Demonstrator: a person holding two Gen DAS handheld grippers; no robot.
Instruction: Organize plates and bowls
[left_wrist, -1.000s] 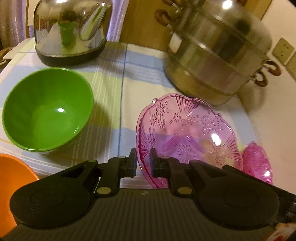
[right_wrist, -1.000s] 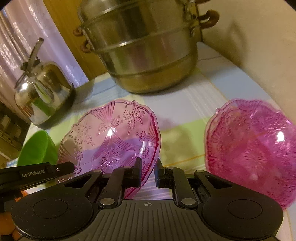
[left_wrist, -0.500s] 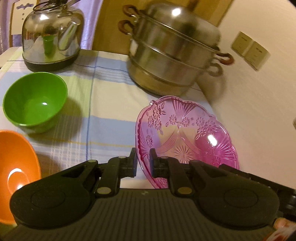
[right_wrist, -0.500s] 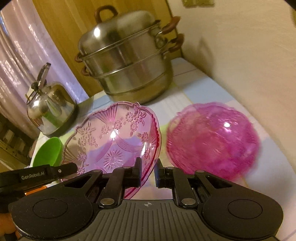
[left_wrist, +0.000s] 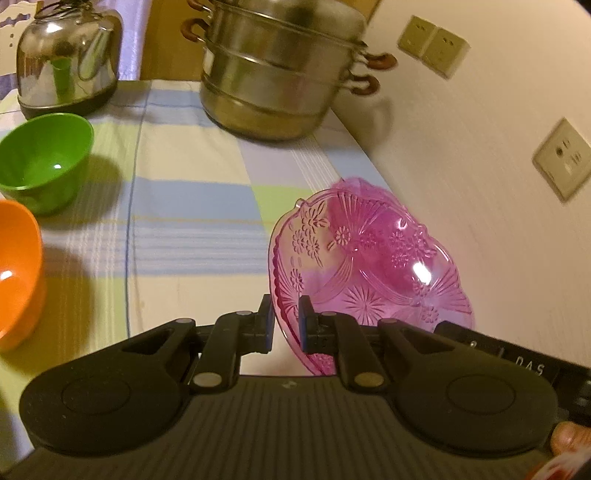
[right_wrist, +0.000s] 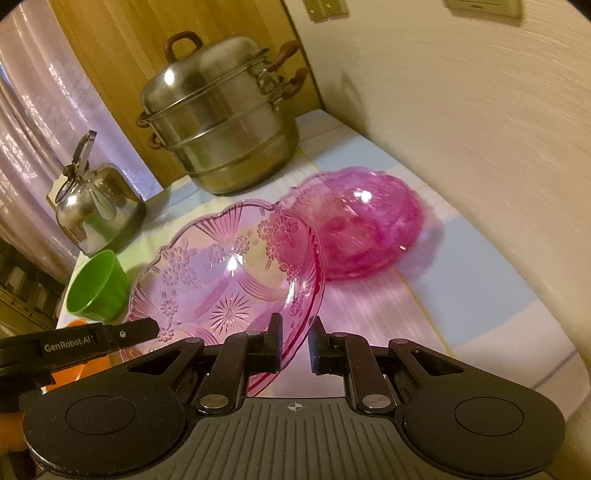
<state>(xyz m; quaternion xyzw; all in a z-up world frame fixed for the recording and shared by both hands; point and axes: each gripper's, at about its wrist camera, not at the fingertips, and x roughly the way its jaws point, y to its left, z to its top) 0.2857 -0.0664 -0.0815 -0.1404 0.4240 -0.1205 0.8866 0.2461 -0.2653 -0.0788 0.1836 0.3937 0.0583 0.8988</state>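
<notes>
The left gripper (left_wrist: 285, 320) is nearly closed, its two fingers pinching the rim of a pale pink glass plate (left_wrist: 369, 273) at the plate's 7 o'clock edge. The plate is held off the table, tilted, its patterned inside facing the camera. In the right wrist view the right gripper (right_wrist: 294, 341) grips the same plate (right_wrist: 229, 273) at its 5 o'clock edge: the rim runs down between the two narrowly parted fingers, with the left finger (right_wrist: 275, 343) against the rim; whether the right finger touches it I cannot tell. The left gripper's black body shows at 9 o'clock in that view.

Past the plate at 1 o'clock, a darker pink bowl (right_wrist: 362, 225) sits on the striped tablecloth (right_wrist: 480, 295) near the wall. A steel steamer pot (right_wrist: 221, 125) stands at 12 o'clock, a kettle (right_wrist: 96, 206) at 10. A green bowl (left_wrist: 44, 158) and an orange bowl (left_wrist: 18, 273) sit at 9 o'clock in the left wrist view.
</notes>
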